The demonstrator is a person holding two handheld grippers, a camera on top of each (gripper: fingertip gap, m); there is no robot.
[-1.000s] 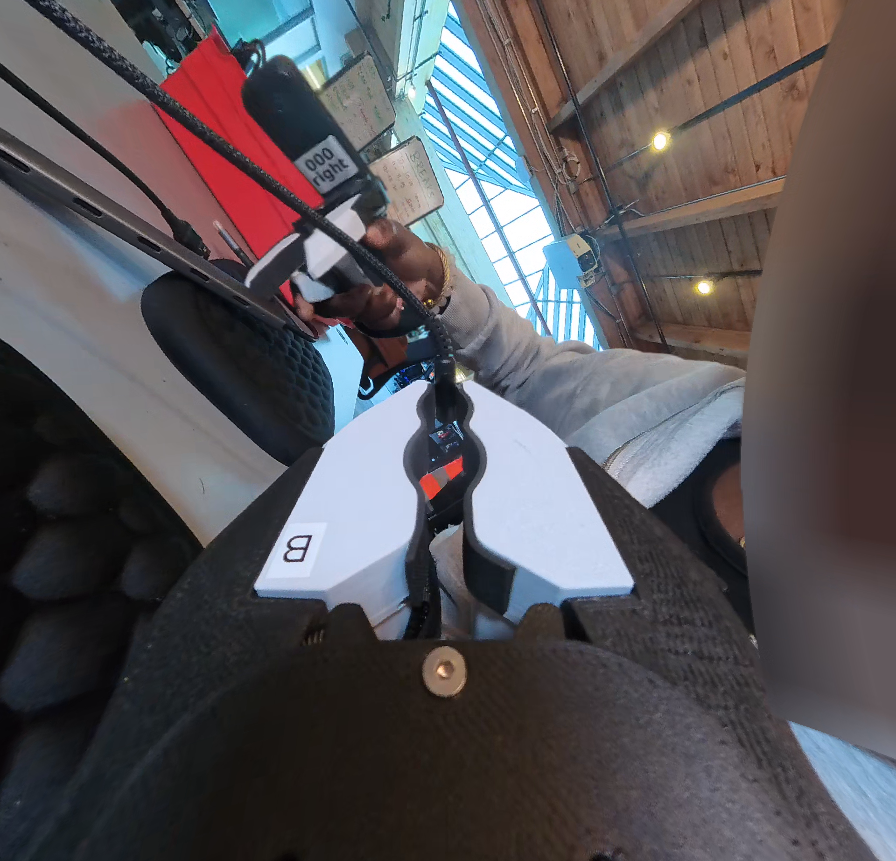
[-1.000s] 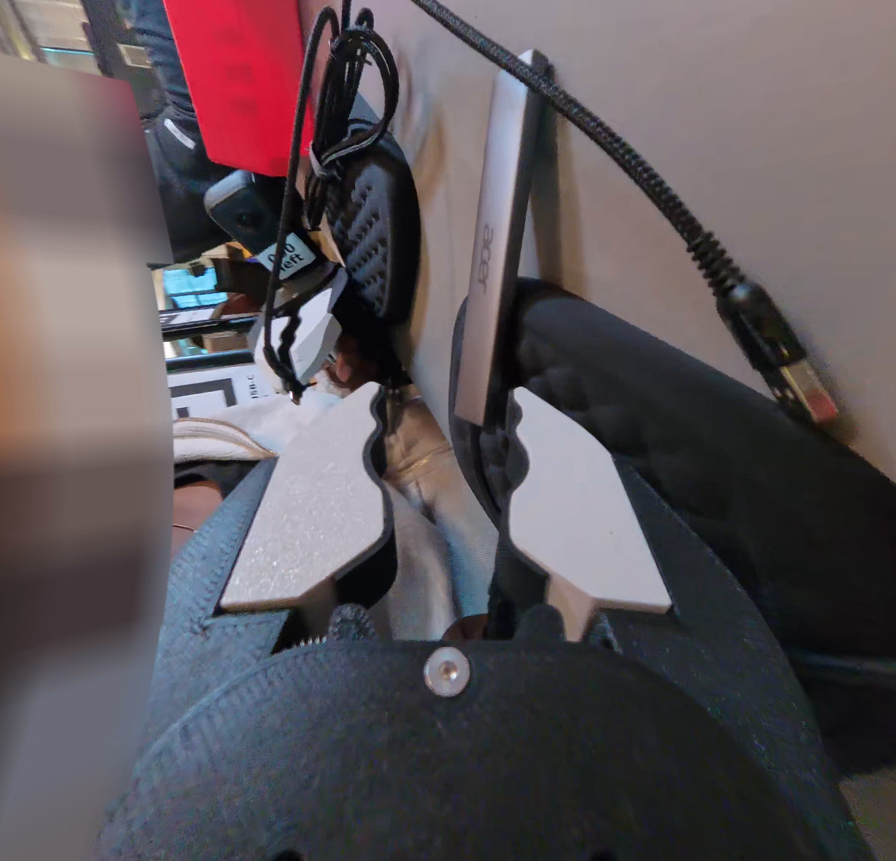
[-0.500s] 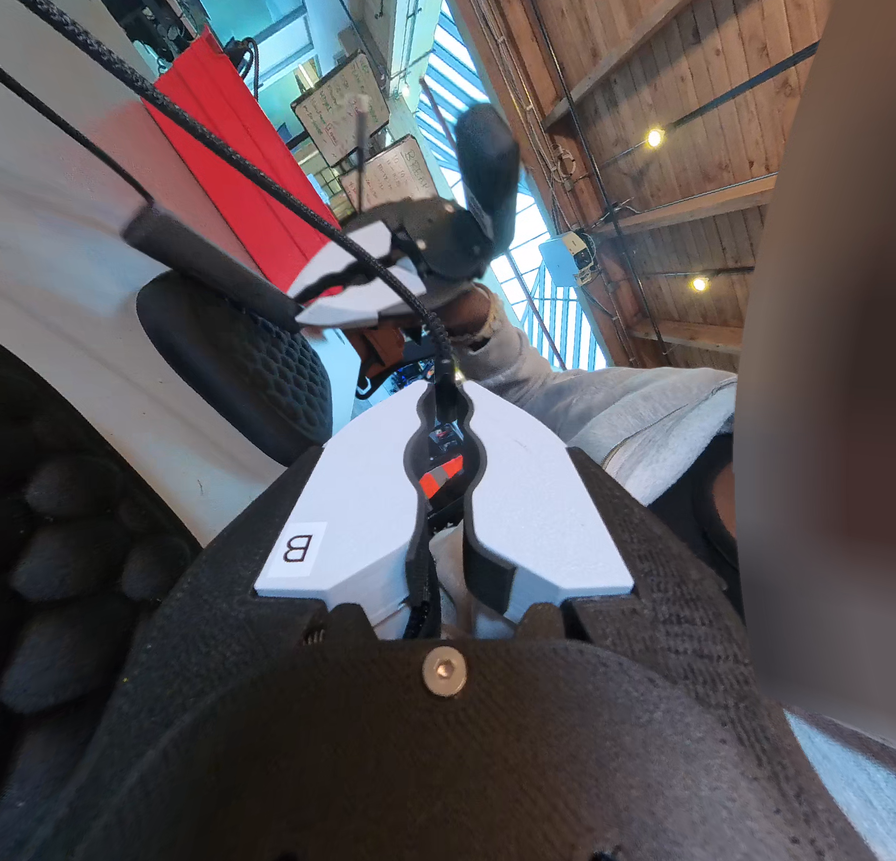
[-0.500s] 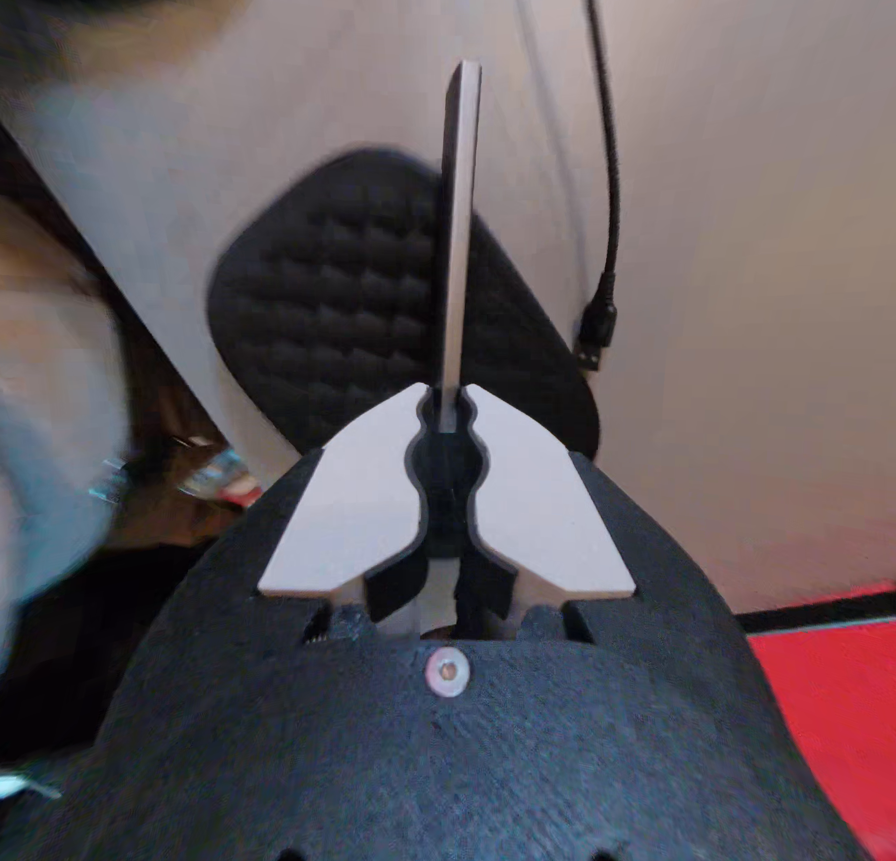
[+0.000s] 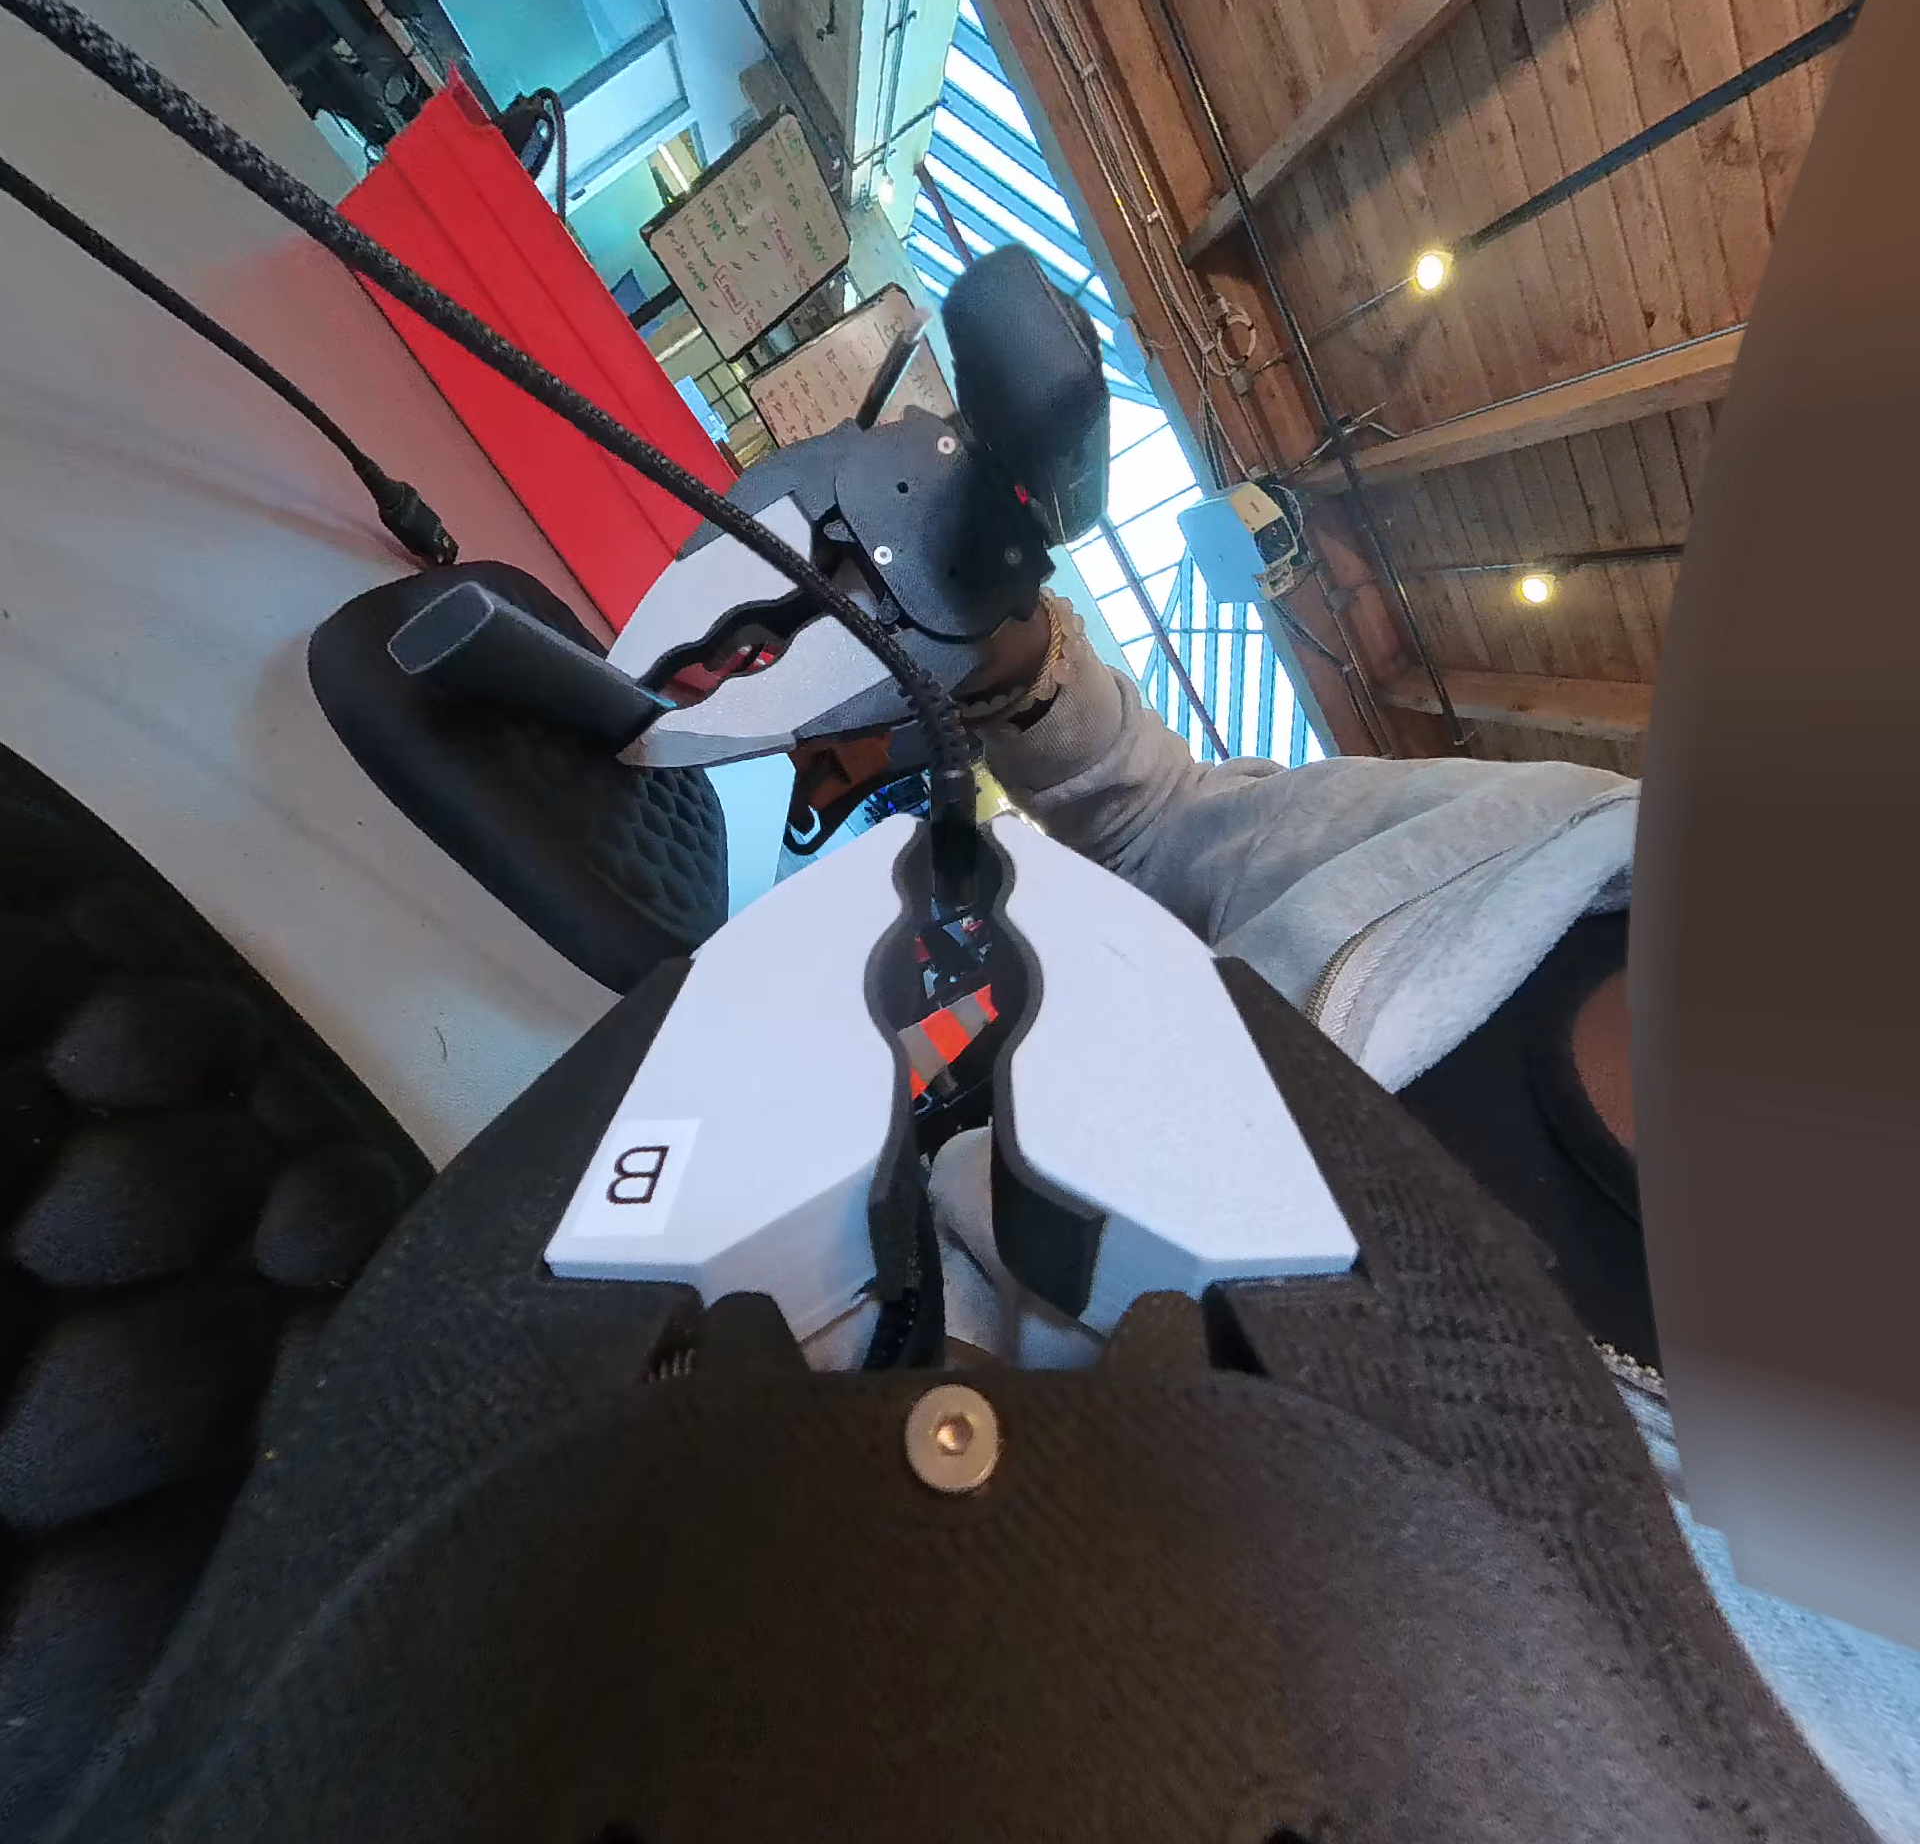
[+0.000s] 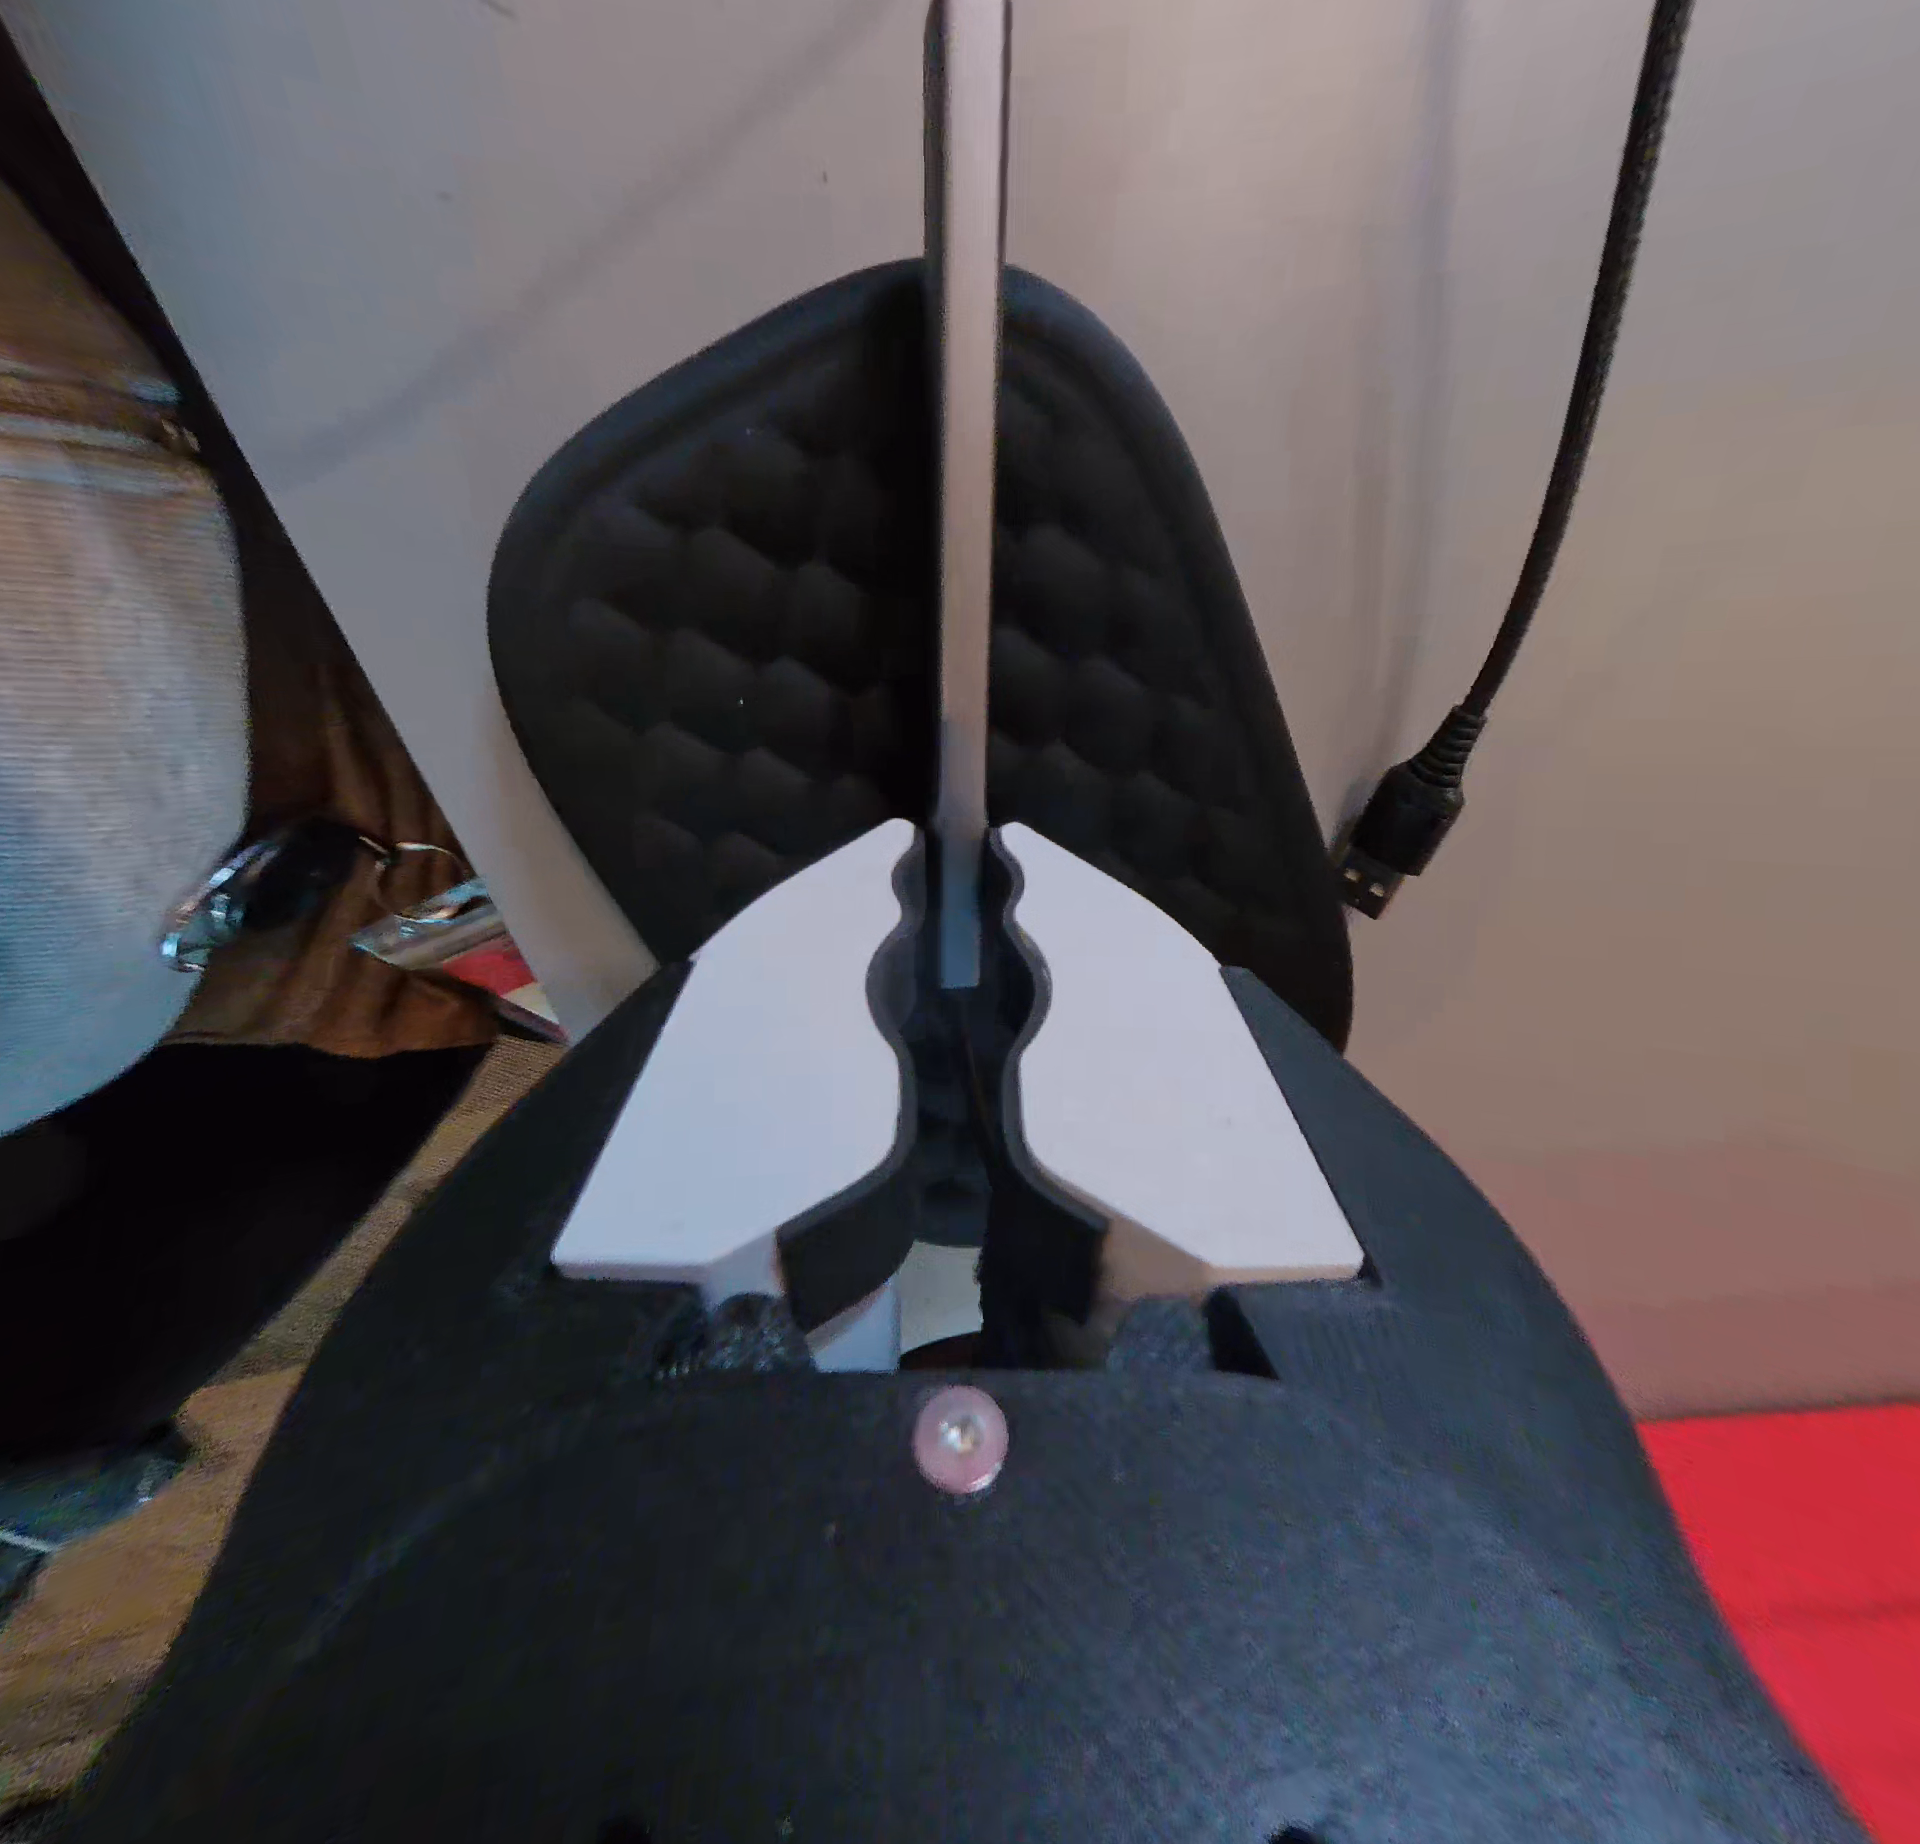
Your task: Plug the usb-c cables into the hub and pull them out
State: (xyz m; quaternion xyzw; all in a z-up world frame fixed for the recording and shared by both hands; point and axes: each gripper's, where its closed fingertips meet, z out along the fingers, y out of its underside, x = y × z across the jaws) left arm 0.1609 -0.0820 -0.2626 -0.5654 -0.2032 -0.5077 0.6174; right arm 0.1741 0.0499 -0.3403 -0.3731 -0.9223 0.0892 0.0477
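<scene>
In the left wrist view my left gripper is shut on the plug end of a black braided cable, which runs up and left across the white table. My right gripper shows farther off, shut on one end of the grey hub. It holds the hub over a black quilted pad. In the right wrist view my right gripper grips the hub edge-on, and the hub points straight ahead above the pad. The hub's ports are hidden.
A second black cable with a bare plug lies on the table just right of the pad, and its plug also shows in the left wrist view. A red sheet lies at the table's side. A grey sleeve and keys are to the left. My hands' fingertips stand some 15 cm from each other.
My right gripper has shut on the hub's end, turned, and brought the hub edge-on over the pad. My left gripper has kept its hold on the braided cable and barely moved.
</scene>
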